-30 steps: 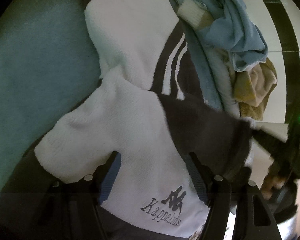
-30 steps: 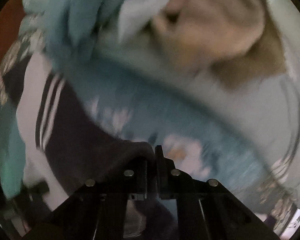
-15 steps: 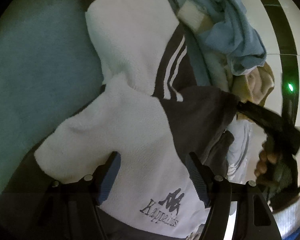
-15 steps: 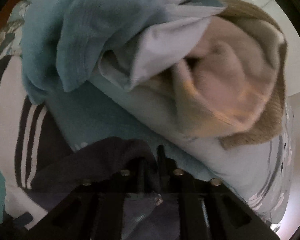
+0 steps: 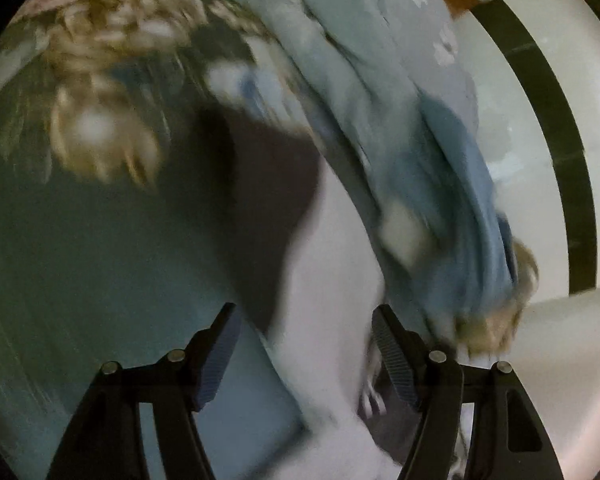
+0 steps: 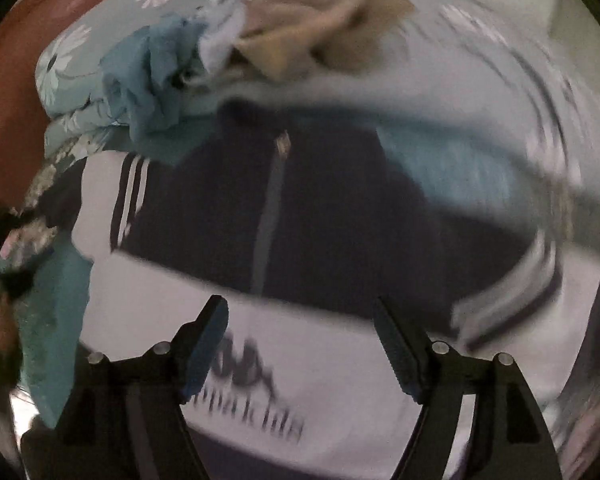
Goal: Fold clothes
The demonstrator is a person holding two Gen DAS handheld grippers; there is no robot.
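Observation:
A white and dark navy zip jacket [image 6: 284, 216] with white stripes and a dark logo lies spread on teal bedding, zipper facing up. My right gripper [image 6: 300, 344] is open and empty just above its white lower part. In the blurred left wrist view the same jacket [image 5: 324, 280] runs up between the open fingers of my left gripper [image 5: 304, 348], which holds nothing.
A pile of other clothes, a light blue garment [image 6: 152, 76] and a beige one [image 6: 312, 24], lies behind the jacket on a daisy-print quilt [image 6: 68, 68]. Floral bedding [image 5: 100, 92] is at left. A white floor with a dark stripe [image 5: 556, 128] is at right.
My right gripper has let go of the dark jacket part, opened and pulled back; the jacket now lies unfolded with its zipper showing. My left gripper has swung quickly, so its view is blurred.

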